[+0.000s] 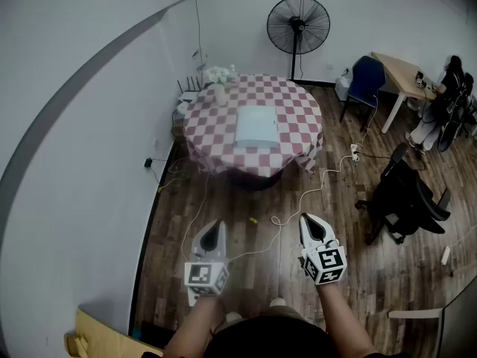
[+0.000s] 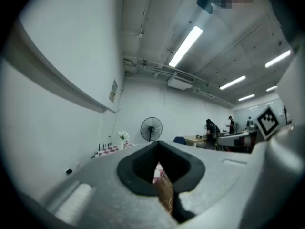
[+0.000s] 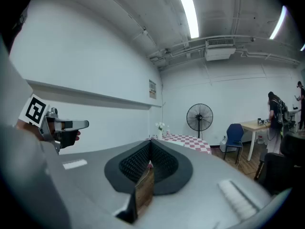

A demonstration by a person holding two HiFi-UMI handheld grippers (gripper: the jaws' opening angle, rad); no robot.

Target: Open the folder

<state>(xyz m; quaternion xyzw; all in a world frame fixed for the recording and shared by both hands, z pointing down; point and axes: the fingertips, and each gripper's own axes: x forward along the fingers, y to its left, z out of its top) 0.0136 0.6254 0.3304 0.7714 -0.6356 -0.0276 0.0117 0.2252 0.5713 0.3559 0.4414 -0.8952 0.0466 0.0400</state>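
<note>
A pale, closed folder (image 1: pixel 256 126) lies flat in the middle of a round table with a red-and-white checked cloth (image 1: pixel 223 114), far ahead of me. Both grippers hang in the air over the wooden floor, well short of the table. My left gripper (image 1: pixel 217 225) has its jaws shut with nothing between them, and so does my right gripper (image 1: pixel 306 219). The table's edge (image 2: pixel 110 149) shows small in the left gripper view beyond the shut left gripper (image 2: pixel 157 146). Past the shut right gripper (image 3: pixel 150 141), the right gripper view shows the table (image 3: pixel 189 141).
A vase of white flowers (image 1: pixel 219 77) stands at the table's far left edge. A standing fan (image 1: pixel 298 27) is behind the table, with a blue chair (image 1: pixel 366 82) and a desk (image 1: pixel 401 73) to the right. A black office chair (image 1: pixel 406 196) and cables (image 1: pixel 298 200) occupy the floor.
</note>
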